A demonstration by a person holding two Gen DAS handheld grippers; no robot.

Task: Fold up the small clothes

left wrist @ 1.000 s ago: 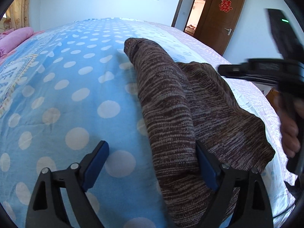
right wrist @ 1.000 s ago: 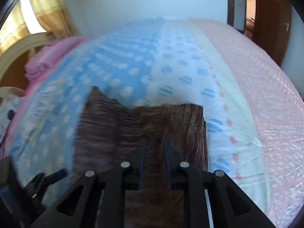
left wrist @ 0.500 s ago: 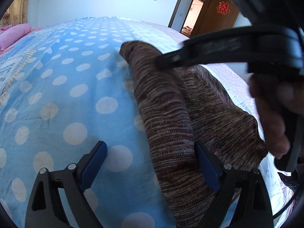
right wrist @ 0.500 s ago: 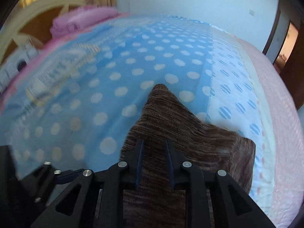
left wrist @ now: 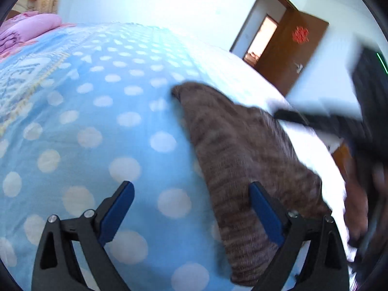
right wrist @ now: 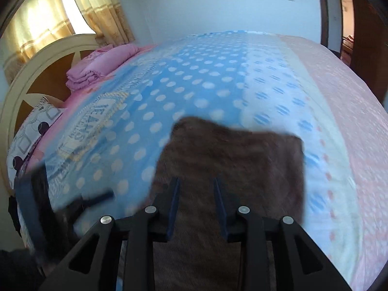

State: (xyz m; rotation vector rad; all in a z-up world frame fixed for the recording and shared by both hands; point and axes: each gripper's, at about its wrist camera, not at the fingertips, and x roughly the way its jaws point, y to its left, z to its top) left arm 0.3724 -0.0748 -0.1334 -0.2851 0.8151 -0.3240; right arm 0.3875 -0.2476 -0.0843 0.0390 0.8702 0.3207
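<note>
Fold mostly done, both claws letting go.
Brown knit (right wrist: 232,167) lies as a folded block on the bed (right wrist: 218,77), under and ahead of right claw (right wrist: 196,191), jaws opening, nothing pinched. Left claw (left wrist: 191,198) spread, opening, knit at its right finger. Left: maybe a final fold.

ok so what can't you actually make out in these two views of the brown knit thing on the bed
- Brown knitted garment: its type is unclear; near end cut off by the bottom edge in both views, partly behind claw fingers.
- Right claw: opening; motion blur hides whether its pads touch the knit.
- Person's hand: left wrist view, blurred, cut by the right edge.
- Red door ornament: too small.
</note>
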